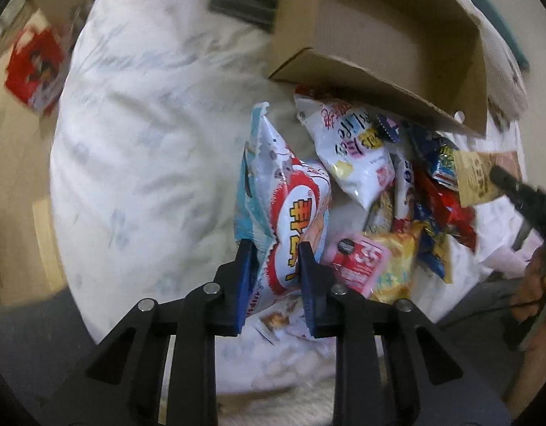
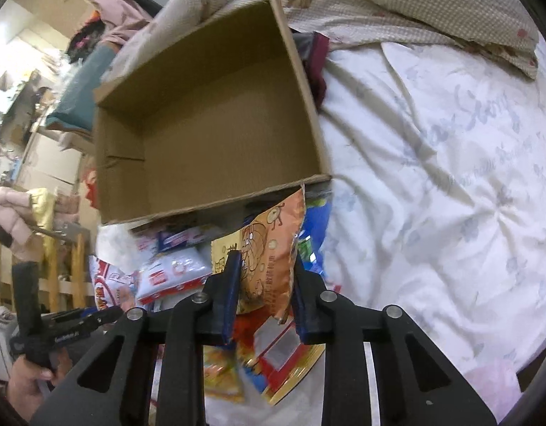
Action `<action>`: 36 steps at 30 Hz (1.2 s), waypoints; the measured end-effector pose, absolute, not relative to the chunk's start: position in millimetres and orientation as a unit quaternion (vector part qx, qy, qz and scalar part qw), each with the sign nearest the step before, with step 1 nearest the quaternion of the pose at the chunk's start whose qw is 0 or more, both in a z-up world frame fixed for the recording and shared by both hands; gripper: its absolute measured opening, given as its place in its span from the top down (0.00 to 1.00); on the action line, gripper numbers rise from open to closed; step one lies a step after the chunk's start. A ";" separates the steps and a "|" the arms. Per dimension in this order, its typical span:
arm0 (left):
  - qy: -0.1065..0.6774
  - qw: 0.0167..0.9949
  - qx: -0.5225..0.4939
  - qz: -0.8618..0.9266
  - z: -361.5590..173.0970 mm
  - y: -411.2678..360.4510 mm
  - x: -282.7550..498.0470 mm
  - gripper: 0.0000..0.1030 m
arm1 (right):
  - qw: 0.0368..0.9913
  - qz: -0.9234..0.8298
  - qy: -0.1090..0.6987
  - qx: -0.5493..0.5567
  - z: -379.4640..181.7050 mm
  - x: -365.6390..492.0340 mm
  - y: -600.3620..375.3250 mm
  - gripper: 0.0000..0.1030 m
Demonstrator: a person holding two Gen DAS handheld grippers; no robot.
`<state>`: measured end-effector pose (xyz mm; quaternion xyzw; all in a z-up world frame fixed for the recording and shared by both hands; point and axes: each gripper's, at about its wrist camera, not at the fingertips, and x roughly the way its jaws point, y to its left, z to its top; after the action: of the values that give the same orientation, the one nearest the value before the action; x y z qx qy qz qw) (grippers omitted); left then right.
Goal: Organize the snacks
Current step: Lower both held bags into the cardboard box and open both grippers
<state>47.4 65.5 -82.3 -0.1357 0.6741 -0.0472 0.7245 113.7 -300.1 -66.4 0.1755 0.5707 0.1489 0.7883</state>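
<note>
- Our left gripper point(image 1: 275, 255) is clamped on a white and red snack bag point(image 1: 287, 213); the blue pads pinch its lower part, so the bag stands up between them, clear of the heap.
- Our right gripper point(image 2: 264, 271) is closed on an orange snack bag point(image 2: 273, 245), held by its lower half with the top seam just under the box's near edge.
- The cardboard box point(image 2: 216, 120) sits open and empty on the bed point(image 2: 432, 177), against the rumpled blanket at the far side, mouth turned toward us; we judge it is where the snacks are meant to go.
- The snack pile point(image 1: 390, 198) lies on the white sheet right in front of the box's near wall, some packets tucked partly beneath its edge.
- Gripping each bag low likely leaves the upper end free to go into the box first.
- With one bag in each gripper and the box bare, we judge the sorting has barely begun.
</note>
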 end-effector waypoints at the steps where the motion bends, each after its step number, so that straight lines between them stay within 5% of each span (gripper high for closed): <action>1: 0.668 0.730 -0.137 -0.044 -74.4 70.9 43.6 0.80 | 0.790 0.160 0.562 0.183 -60.7 110.9 -297.5 0.74; 15: 0.549 0.824 -0.128 -0.055 24.7 33.2 116.2 0.82 | 0.830 0.188 0.488 0.193 -13.2 139.6 -275.2 0.80; 36: 0.540 0.834 -0.075 -0.087 -34.8 -29.7 190.0 0.84 | 0.841 0.166 0.476 0.194 -48.6 206.6 -264.5 0.80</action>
<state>190.0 -29.7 -34.8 -0.0748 0.5401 -0.0868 0.8337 206.6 -264.5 -48.6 0.1944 0.4763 0.1658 0.8414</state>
